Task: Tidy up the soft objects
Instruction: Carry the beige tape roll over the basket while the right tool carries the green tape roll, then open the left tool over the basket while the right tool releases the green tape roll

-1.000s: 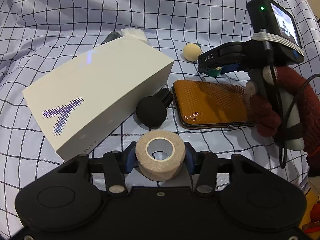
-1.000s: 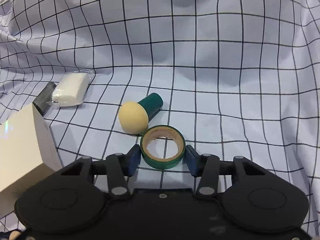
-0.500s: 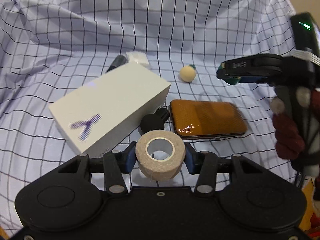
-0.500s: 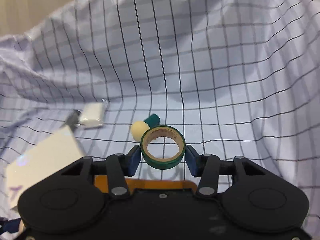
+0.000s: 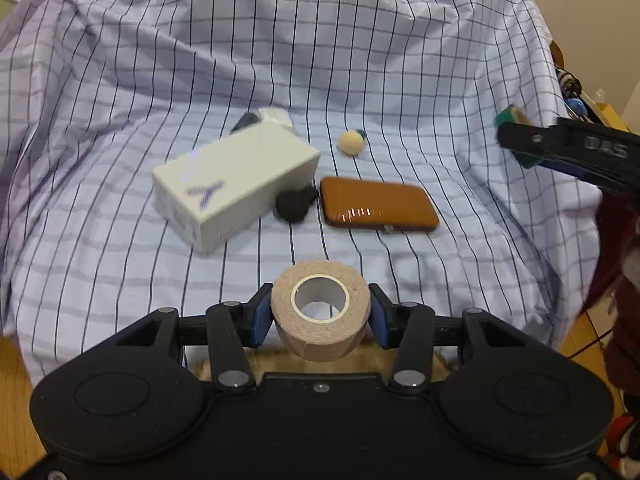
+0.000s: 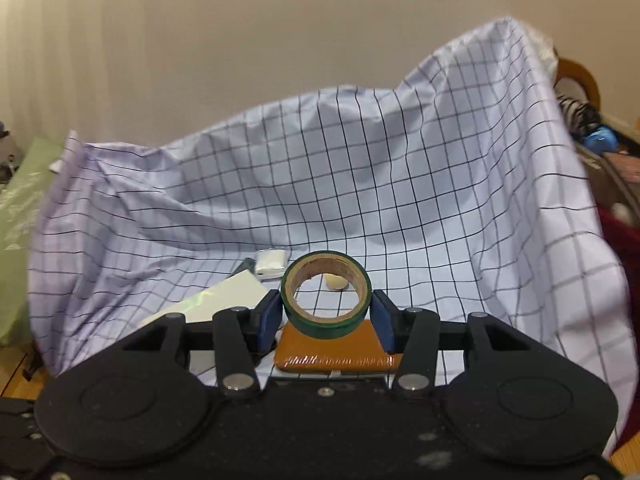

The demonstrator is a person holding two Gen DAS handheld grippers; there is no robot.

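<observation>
Below, on the checked cloth (image 5: 400,80), a white box (image 5: 236,184) lies beside a black knob (image 5: 294,206) and a brown case (image 5: 378,208), the knob touching the box, just left of the case. A cream ball (image 5: 352,143) sits behind them, apart; a small white packet (image 5: 276,118) shows at the box's far end. The left gripper (image 5: 320,316) pinches a beige tape roll (image 5: 320,316) in the air above the cloth's near edge. The right gripper (image 6: 326,306) clamps a green tape roll (image 6: 326,296) over the case. Open cloth lies right of the ball; the cloth rises steeply at the back and sides.
</observation>
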